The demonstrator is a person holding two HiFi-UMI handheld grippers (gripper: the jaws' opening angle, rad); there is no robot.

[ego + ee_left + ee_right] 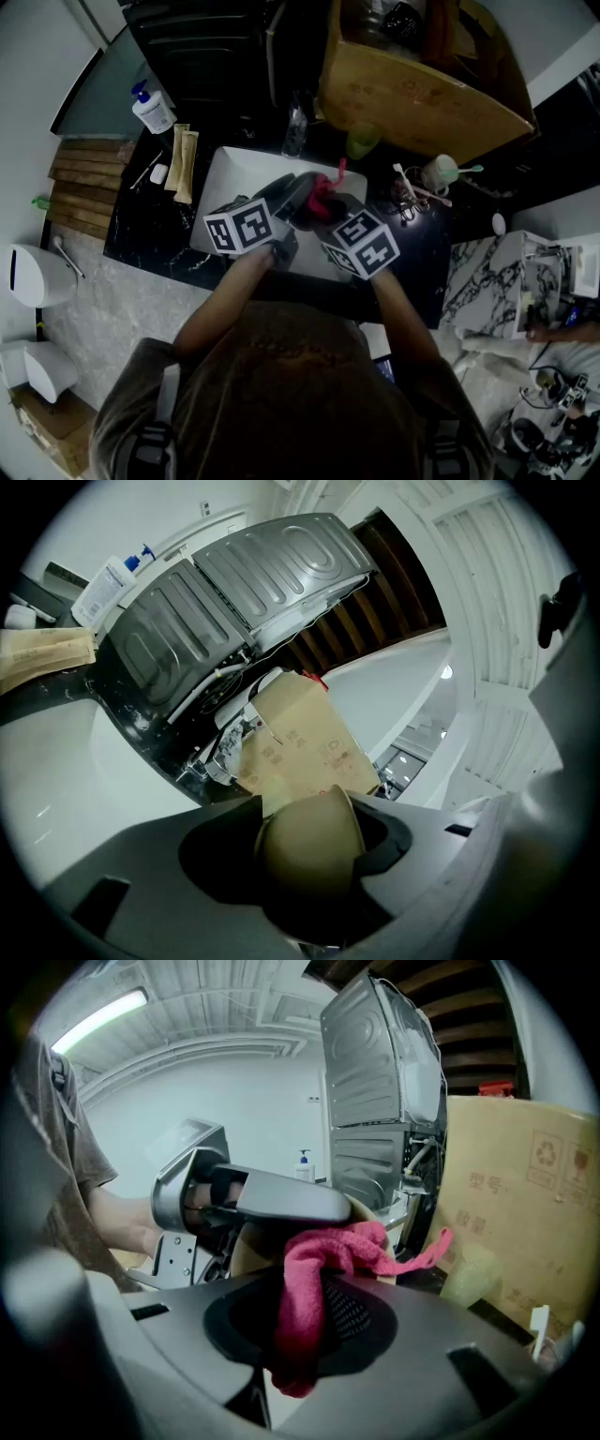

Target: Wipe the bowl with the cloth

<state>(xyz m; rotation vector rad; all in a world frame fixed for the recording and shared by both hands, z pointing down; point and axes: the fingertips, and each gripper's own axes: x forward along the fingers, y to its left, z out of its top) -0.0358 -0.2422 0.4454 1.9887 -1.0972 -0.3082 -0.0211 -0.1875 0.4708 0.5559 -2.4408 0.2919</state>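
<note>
The left gripper (281,202) has its 2 jaws closed on a tan bowl (314,841) that is smooth, matte and round-walled. The right gripper (328,211) pinches a pink-red cloth (314,1279). The cloth is fuzzy and bunched, one end hanging toward 6 o'clock and a thin tail pointing to 3 o'clock. Its upper fold lies against the bowl's rim. Both meet over the white sink (230,169) at the centre of the head view, with a cardboard box (412,94) at 1 o'clock.

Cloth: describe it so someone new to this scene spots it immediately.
Find the white sink in the dark counter. Over it, the right hand-held gripper clamps the cloth, draped at a tan bowl. It is the only pink-red fabric there.
</note>
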